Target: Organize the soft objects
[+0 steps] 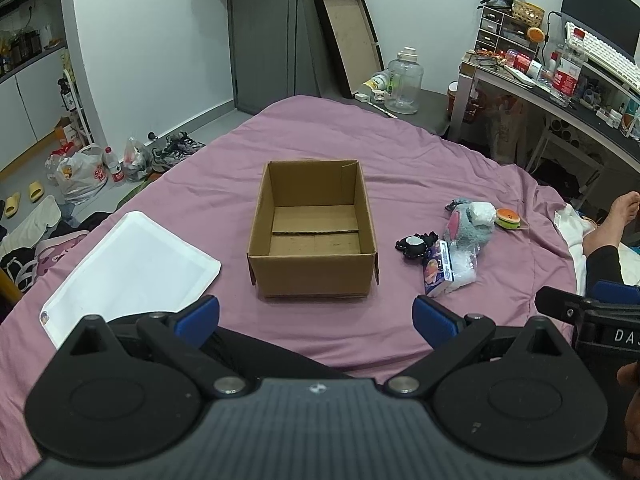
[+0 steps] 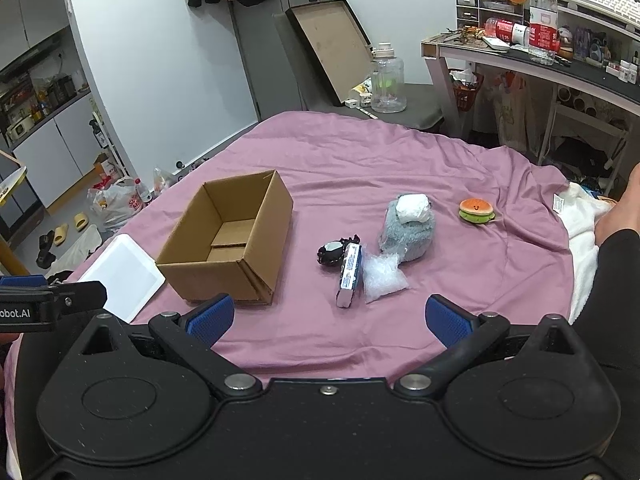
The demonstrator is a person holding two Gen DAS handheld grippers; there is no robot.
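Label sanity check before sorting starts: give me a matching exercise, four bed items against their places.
Items:
1. brown cardboard box
2. white foam tray
3. orange-and-green burger plush
4. grey fluffy plush toy

Places:
A. farthest right on the sheet
B. left of the box
C. mid-bed, open and empty
D. white wad on top

Pairs: 1-C, 2-B, 3-A, 4-D

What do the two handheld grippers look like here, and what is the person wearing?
Both the left gripper and right gripper are black, with round pivot housings, silver pins and blue textured pads on the jaws. White lettering shows on each body, cut off by the frame. The person wears a black sleeve.
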